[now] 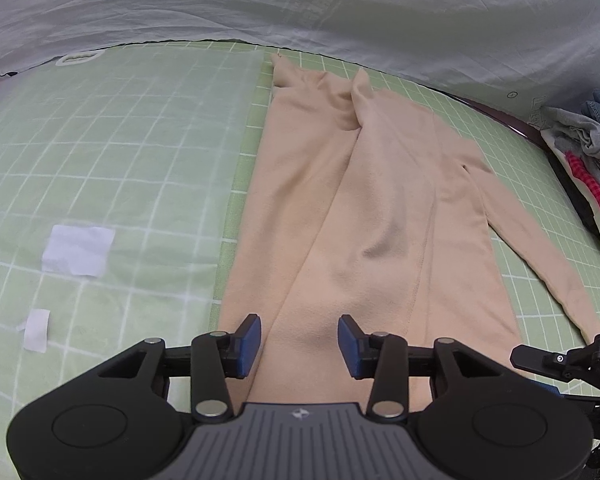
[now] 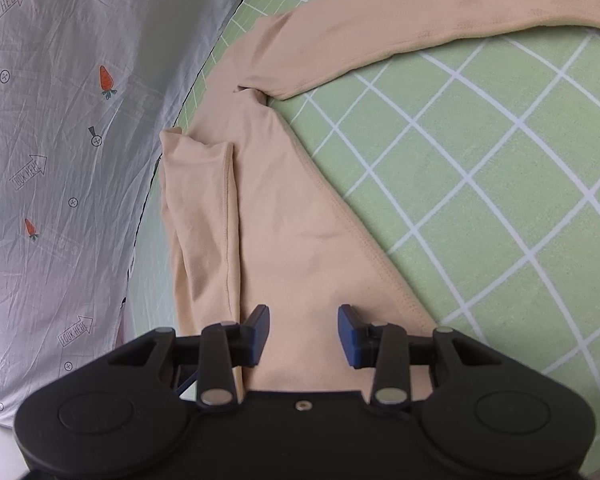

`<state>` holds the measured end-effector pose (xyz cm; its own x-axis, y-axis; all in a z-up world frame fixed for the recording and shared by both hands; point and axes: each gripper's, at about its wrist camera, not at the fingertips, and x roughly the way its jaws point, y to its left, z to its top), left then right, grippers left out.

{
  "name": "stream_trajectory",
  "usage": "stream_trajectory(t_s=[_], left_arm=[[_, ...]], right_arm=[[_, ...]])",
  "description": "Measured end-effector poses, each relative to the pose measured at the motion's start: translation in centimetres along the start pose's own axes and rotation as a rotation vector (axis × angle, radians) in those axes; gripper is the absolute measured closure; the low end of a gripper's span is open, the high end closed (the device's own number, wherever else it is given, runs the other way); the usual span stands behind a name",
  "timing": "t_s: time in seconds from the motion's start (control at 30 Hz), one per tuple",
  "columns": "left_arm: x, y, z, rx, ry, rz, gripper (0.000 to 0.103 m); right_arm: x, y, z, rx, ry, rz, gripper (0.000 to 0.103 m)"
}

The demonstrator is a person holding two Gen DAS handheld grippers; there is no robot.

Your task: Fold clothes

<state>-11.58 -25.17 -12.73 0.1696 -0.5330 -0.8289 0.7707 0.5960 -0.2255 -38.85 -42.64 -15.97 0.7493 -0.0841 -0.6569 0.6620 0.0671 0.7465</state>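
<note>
Green gridded matting [image 1: 440,92] covers the work surface, with a pale carrot-print sheet [image 1: 300,4] bunched along its far edge. On the mat lies the task's thing, a beige long-sleeved top [image 1: 360,208], stretched lengthways from near to far. One long fold already runs down its body, and one sleeve [image 1: 540,264] still trails out to the right, flat on the mat. In the right wrist view the same sleeve [image 2: 420,20] angles away from the shoulder, and a folded-over panel [image 2: 200,220] lies along the garment's left edge.

Judging by this, the fold is partway done: one side seems turned in, the trailing sleeve not yet.

The left gripper [image 1: 299,342] hangs over the near end of the top with its blue pads apart and nothing clamped between them; cloth only lies beneath. The right gripper [image 2: 303,334] stands likewise, moderately parted over the fabric, gripping nothing.

Next, probably, comes pinching the loose sleeve and laying it across the body, which calls for catching one layer only and keeping the earlier fold undisturbed.

Further out, a translucent sheet [image 1: 120,152] with white paper scraps [image 1: 78,250] lies left, and a stack of folded clothes [image 1: 584,168] sits at the right edge.
</note>
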Motion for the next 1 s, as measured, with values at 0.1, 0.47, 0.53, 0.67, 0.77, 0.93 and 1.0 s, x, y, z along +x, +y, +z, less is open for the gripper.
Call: stream_trajectory(t_s=[0.1,0.47,0.53,0.67,0.77,0.93,1.0], left_arm=[[0.3,0.0,-0.2,0.007,0.016,-0.006,0.061],[-0.9,0.2,-0.3,0.041,-0.014,0.014,0.102],[-2.2,0.4,-0.4,0.021,-0.034,-0.007,0.102],[-4.1,1.4,-1.1,-0.042,-0.059,-0.010,0.102],[-3.1,3.0,-1.6,-0.119,0.010,0.020,0.102],[-1.9,3.7,-1.8,-0.158,0.074,0.048,0.096],[-2.0,3.1,-1.3,-0.120,0.066,0.055,0.090]], right_arm=[[0.0,-0.4,0.1,0.027,-0.004,0.013,0.064],[0.0,-0.4,0.2,0.043,-0.004,0.019,0.064],[0.0,-0.5,0.2,0.040,-0.004,0.019,0.064],[0.0,-0.5,0.2,0.037,-0.007,0.024,0.064],[0.0,-0.7,0.1,0.047,-0.010,0.032,0.064],[0.0,-0.5,0.2,0.045,-0.007,0.028,0.064],[0.0,-0.4,0.3,0.043,-0.008,0.026,0.062]])
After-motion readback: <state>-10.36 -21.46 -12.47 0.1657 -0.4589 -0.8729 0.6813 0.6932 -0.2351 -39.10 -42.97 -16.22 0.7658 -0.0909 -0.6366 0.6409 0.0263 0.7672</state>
